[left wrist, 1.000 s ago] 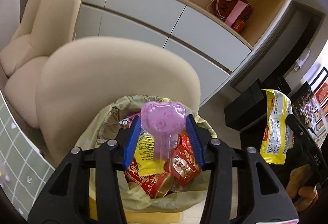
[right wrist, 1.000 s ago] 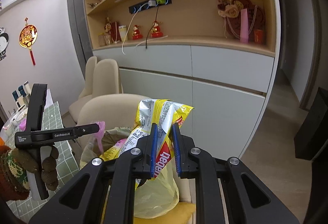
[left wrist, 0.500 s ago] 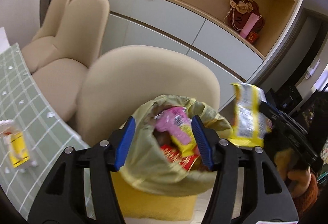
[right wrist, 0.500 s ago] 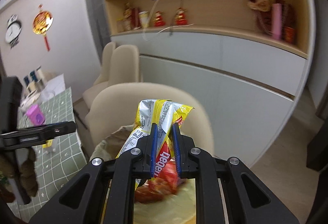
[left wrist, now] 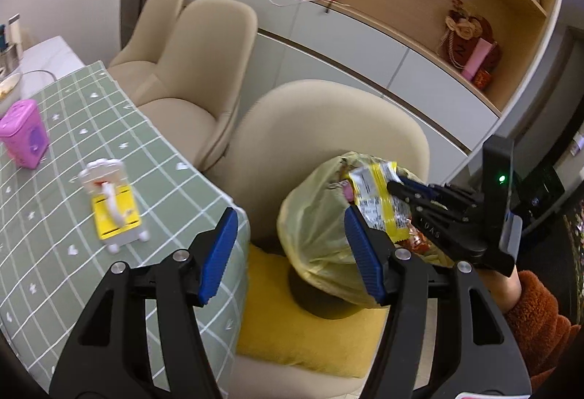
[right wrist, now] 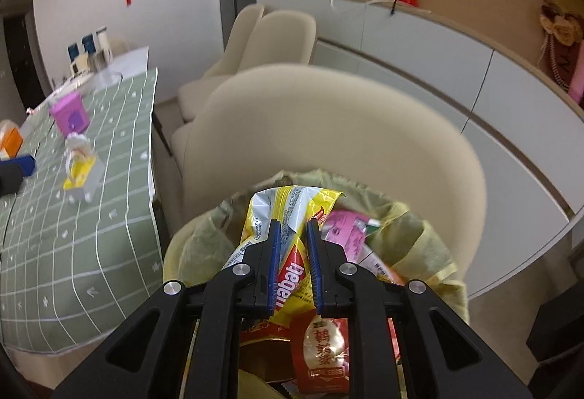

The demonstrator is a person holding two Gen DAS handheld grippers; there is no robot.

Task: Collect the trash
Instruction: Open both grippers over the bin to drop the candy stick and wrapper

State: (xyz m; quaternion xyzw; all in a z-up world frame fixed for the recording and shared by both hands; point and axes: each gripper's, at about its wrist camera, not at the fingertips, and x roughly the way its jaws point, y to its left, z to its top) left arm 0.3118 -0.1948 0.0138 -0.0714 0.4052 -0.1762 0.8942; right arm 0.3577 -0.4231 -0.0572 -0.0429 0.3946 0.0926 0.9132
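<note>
I hold my right gripper [right wrist: 294,235] clamped on the yellow wrapper [right wrist: 288,213] above the trash bag [right wrist: 430,235] for dropping (left gripper [left wrist: 288,249] gapes empty)

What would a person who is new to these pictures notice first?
First, the yellow snack wrapper pinched in the right gripper, right over the mouth of the yellow trash bag full of wrappers on the beige chair. Next, the left gripper, open and empty, beside the green checked table, where a yellow and white package and a pink box lie.

Three beige chairs [left wrist: 204,70], one trash bag [left wrist: 314,238], two claws [left wrist: 292,253].
</note>
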